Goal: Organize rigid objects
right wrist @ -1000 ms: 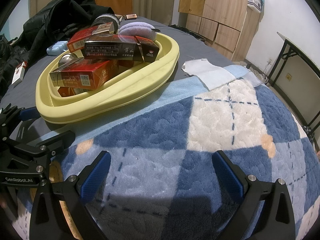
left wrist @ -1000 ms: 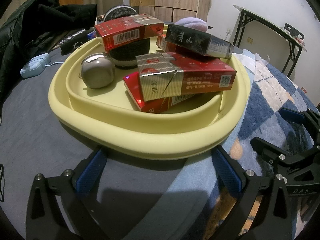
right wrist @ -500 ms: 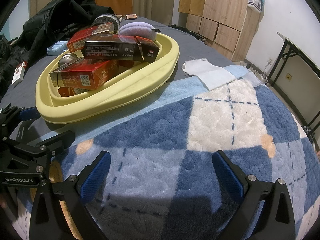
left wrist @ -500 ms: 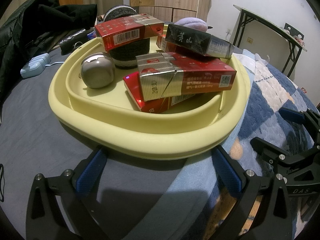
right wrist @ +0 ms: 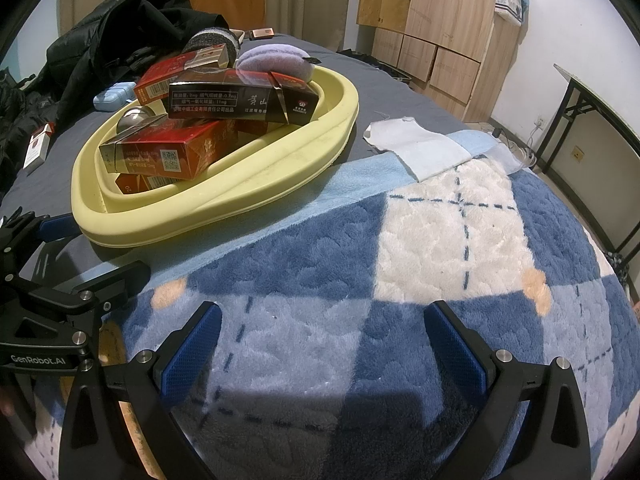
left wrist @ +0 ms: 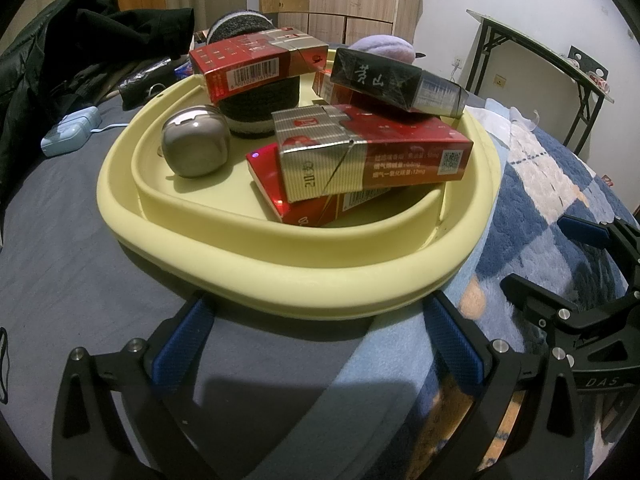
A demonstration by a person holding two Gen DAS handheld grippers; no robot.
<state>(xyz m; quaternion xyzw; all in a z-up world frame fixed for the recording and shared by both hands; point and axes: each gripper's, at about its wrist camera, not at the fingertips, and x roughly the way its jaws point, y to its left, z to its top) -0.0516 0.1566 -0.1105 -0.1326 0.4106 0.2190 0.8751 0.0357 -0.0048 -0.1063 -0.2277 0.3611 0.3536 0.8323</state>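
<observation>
Now both wide apart, empty: left gripper (left wrist: 316, 320) near yellow tray (left wrist: 280, 276), right gripper (right wrist: 320, 332) above blanket (right wrist: 400, 248)

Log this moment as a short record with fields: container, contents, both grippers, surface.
container: yellow basin, resting on the bed
contents: red cigarette packs, black cigarette pack, metal ball, dark knitted roll
left gripper: open, empty, just short of the basin's near rim
right gripper: open, empty, over the plaid blanket
outside basin: white cloth, purple plush behind the far rim
</observation>
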